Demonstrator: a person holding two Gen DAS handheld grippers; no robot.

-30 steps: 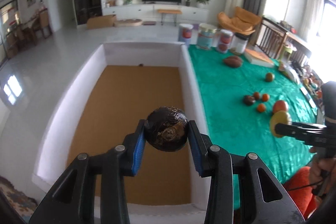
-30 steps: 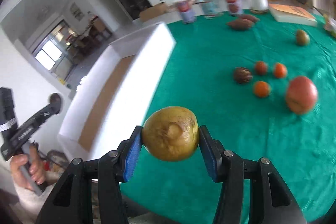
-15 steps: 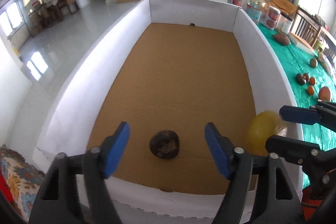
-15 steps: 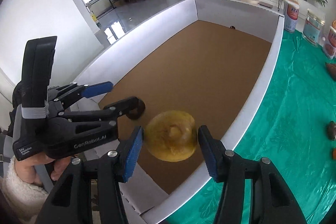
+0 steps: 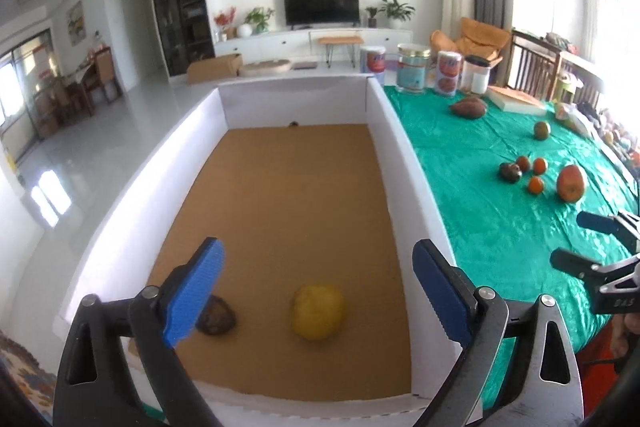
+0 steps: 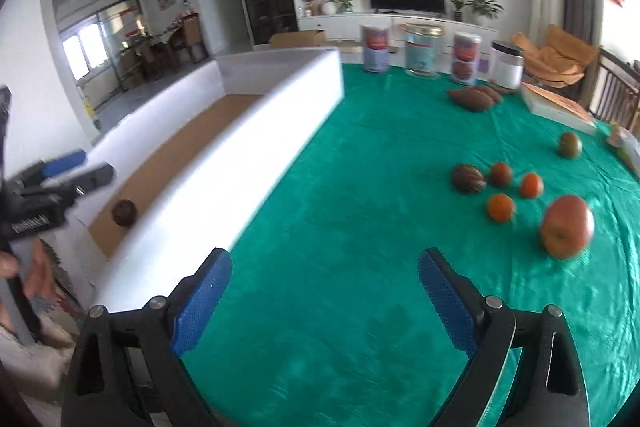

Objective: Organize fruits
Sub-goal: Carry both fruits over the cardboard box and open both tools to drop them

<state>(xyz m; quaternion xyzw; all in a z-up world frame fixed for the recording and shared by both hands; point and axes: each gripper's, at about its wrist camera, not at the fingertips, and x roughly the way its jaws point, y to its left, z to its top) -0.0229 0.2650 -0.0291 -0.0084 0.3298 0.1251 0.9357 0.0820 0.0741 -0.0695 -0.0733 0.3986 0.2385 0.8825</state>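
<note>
A white-walled box (image 5: 404,163) with a brown cardboard floor holds a yellow fruit (image 5: 318,312) and a dark brown fruit (image 5: 216,317) near its front end. My left gripper (image 5: 316,291) is open and empty above them. My right gripper (image 6: 322,301) is open and empty over the green cloth (image 6: 360,227); it also shows in the left wrist view (image 5: 580,239). On the cloth lie a red-orange fruit (image 6: 566,226), three small oranges (image 6: 500,207), a dark fruit (image 6: 468,179) and a green-red fruit (image 6: 570,144).
Several tins and jars (image 6: 420,55) stand at the cloth's far edge, with brown oblong fruits (image 6: 474,99) and a flat box (image 6: 556,105) near them. The box wall (image 6: 240,163) lies left of my right gripper. A small dark speck (image 5: 293,124) sits at the box's far end.
Both grippers opened and dropped their fruits into the box. My right gripper then swung right, out over the green cloth. My left gripper rose a little.
</note>
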